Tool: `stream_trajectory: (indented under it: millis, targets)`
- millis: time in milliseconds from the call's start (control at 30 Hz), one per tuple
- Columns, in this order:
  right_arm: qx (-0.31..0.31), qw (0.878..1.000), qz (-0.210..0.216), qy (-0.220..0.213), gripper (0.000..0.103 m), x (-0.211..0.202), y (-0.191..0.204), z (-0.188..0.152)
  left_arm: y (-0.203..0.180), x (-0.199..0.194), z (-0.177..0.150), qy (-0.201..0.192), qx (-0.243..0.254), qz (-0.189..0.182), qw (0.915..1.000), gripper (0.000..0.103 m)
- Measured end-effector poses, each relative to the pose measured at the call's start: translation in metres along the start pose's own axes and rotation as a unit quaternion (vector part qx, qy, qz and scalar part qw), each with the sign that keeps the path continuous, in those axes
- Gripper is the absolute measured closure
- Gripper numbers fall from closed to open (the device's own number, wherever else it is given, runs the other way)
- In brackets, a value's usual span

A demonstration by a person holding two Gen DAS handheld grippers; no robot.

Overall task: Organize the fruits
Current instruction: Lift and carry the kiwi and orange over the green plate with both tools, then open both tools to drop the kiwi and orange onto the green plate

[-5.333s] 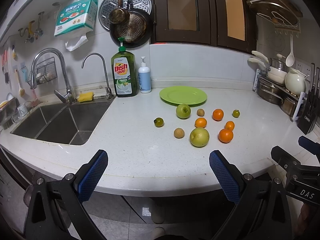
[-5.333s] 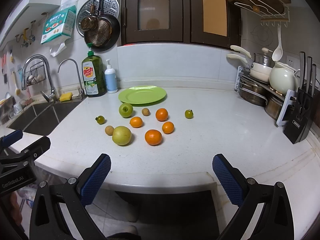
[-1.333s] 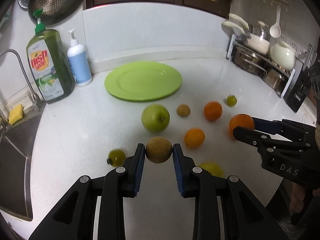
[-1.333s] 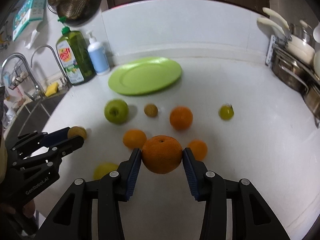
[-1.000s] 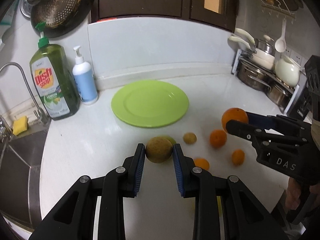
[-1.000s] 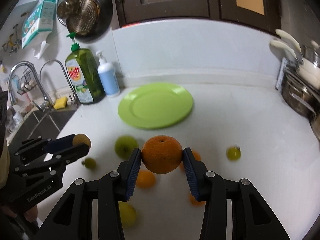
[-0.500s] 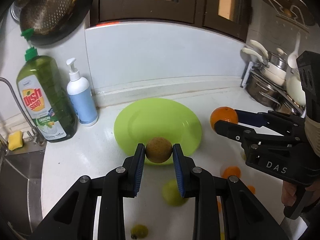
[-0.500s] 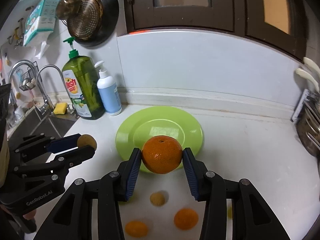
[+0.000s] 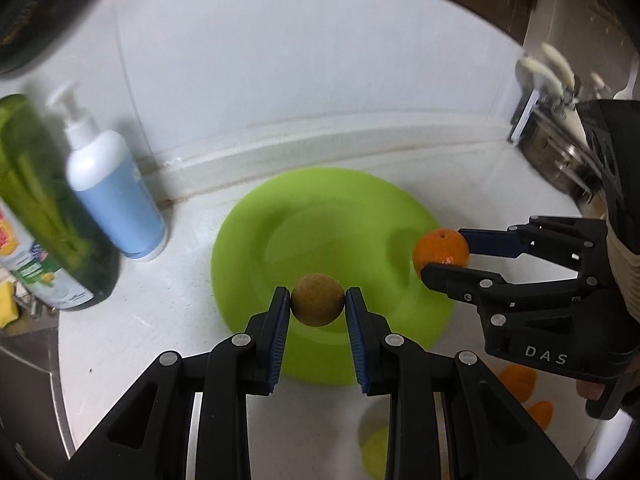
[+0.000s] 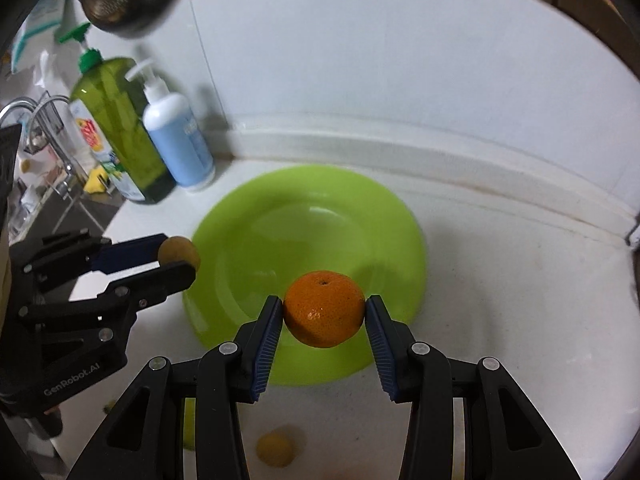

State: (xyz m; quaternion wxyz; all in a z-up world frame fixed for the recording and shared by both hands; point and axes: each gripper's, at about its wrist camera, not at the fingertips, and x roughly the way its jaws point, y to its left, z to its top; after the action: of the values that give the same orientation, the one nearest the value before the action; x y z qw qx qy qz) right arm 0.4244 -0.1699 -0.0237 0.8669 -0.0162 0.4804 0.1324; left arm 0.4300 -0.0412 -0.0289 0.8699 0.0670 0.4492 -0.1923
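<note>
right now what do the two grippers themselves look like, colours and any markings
Both are matte black plastic linkages with silver pivot screws and blue ribbed pads on the inner faces of the fingers. The right gripper carries white "DAS" lettering on its body; the left gripper reads "GenRobot.AI". No cables show.

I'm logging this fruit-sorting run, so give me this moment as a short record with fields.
left gripper: shut on brown fruit, over near rim of plate
right gripper: shut on orange, over plate
plate: green, nothing on it
counter: loose fruit blurred at the near edge
bottles: dish soap and pump bottle left of plate
</note>
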Motion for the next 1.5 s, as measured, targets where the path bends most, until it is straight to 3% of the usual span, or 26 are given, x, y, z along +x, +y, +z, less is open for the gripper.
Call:
stream_trajectory:
  millis: [333,800,900,1167,1333,1500]
  targets:
    - [-0.014,0.998,0.009,0.055,0.059,0.039,-0.009,0.004,0.002,0.043,0.004,0.057,0.022,-0.008,0.9981,0.074]
    - [-0.017,0.998,0.013,0.067,0.059,0.049,-0.009,0.004,-0.004,0.062,0.003,0.083,0.022,-0.018,0.9961,0.074]
    - [-0.016,0.998,0.013,0.067,0.059,0.049,-0.011,0.004,-0.002,0.063,0.003,0.084,0.017,-0.018,0.9962,0.064]
    - [0.001,0.999,0.008,0.042,0.056,0.032,-0.009,0.002,0.000,0.025,0.003,0.042,0.007,-0.011,0.9990,0.049]
    - [0.006,1.000,-0.019,-0.020,0.056,-0.015,-0.003,0.000,-0.007,-0.024,-0.003,-0.010,-0.004,-0.029,0.9995,0.044]
    - [0.007,0.995,-0.039,-0.086,0.050,-0.063,0.006,-0.012,-0.017,-0.073,-0.015,-0.062,-0.002,-0.021,0.9979,0.042]
